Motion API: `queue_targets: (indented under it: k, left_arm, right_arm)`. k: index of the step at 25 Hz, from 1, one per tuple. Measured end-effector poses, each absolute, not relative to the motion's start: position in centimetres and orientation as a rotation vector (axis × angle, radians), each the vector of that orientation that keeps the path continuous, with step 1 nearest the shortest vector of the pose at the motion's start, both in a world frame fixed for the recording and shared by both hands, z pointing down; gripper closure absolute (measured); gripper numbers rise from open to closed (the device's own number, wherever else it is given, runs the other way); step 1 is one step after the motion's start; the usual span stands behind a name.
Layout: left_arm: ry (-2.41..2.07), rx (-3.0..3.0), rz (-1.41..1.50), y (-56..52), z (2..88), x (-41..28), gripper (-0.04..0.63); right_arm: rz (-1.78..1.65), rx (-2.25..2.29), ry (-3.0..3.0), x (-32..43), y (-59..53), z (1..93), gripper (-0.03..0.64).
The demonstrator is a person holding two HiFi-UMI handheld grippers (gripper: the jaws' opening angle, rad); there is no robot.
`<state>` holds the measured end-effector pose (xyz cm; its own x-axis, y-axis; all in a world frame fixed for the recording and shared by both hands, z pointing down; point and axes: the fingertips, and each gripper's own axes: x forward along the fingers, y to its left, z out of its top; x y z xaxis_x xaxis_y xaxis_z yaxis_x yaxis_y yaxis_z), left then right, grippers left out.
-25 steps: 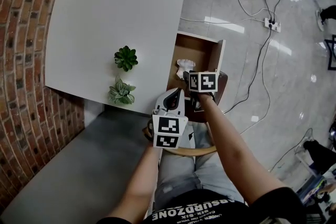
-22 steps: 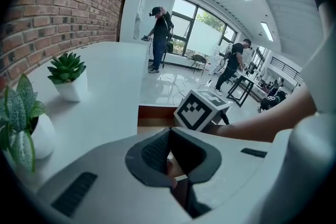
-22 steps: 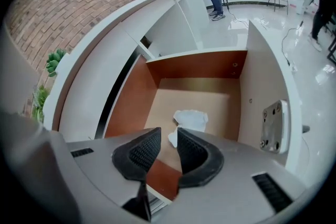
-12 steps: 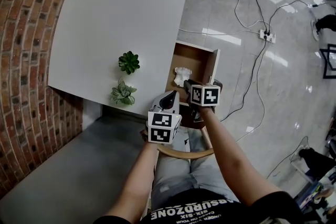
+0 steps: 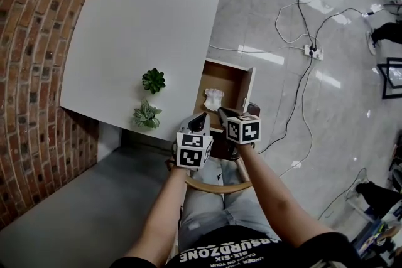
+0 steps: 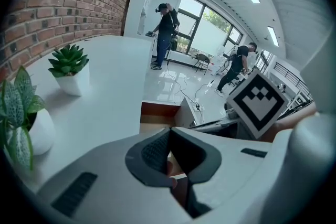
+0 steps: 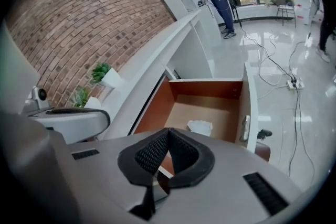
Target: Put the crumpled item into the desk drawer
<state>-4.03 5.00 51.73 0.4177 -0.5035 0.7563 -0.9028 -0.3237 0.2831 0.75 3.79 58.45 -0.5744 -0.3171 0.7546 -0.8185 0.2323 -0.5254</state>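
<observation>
- Jaws of the right gripper (image 7: 168, 131) are clenched pad against pad, with nothing caught between them.
- Just beyond those closed tips and a little to their right lies the crumpled item (image 7: 200, 127), a small white wad. It is apart from the gripper, resting on the brown floor of the open desk drawer (image 7: 247, 97).
- Seen from the head view, the right gripper (image 5: 221, 112) hovers at the drawer's near end. The crumpled item (image 5: 213, 98) sits clear of it, toward the drawer's left wall.
- Beside it, the left gripper (image 6: 169, 132) is likewise closed on nothing, its pads meeting at the tips. In the head view the left gripper (image 5: 202, 117) is held at the desk's front edge, just left of the drawer (image 5: 250, 88).
- Farther left along that edge, the white desk (image 5: 151, 16) carries two small potted plants (image 5: 153, 80), well apart from the wad.
- A brick wall (image 5: 31, 72) runs along the desk's left side.
- On the glossy floor to the right, cables run to a power strip (image 5: 312, 51).
</observation>
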Motion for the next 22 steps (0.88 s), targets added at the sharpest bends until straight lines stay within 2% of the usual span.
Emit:
queue_targets:
  k: [14,22]
  left_arm:
    - [-1.269,1.892,0.662,4.9,51.4,-5.6,0.589]
    - [-1.296,1.937,0.621,5.3,48.2,-5.0,0.589]
  right_arm:
    - [1.122,1.032,-2.127,1.5,4.9,53.3,0.62]
    - [1.079,1.023,-2.165,1.8,5.4,50.8,0.62]
